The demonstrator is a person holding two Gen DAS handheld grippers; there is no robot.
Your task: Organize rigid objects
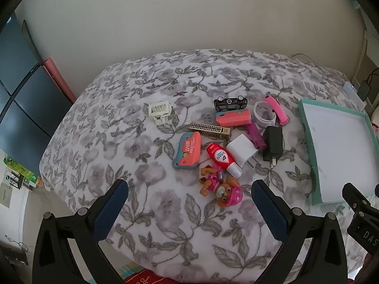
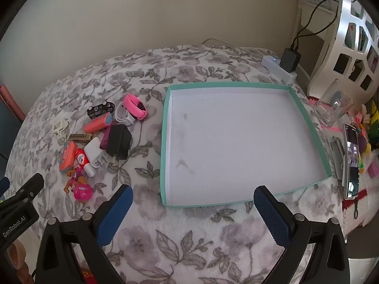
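Note:
A pile of small objects lies on the floral blanket point(image 1: 146, 213): a pink puppy toy point(image 1: 221, 187), a red tube point(image 1: 222, 159), a white charger point(image 1: 242, 152), a black charger point(image 1: 273, 145), an orange-blue case point(image 1: 187, 151), a gold bar point(image 1: 209, 130), a black toy car point(image 1: 230, 103), a pink wristband point(image 1: 276, 108) and a white clip point(image 1: 158, 111). My left gripper point(image 1: 189, 196) is open and empty, just short of the puppy toy. An empty teal-rimmed tray point(image 2: 305, 116) lies to the right. My right gripper point(image 2: 193, 203) is open and empty at the tray's near edge.
A phone point(image 2: 351, 161) and toys lie right of the tray. A black adapter point(image 2: 290, 60) sits on a white power strip behind it. A dark cabinet point(image 1: 21, 94) stands to the left. A wall runs behind the blanket.

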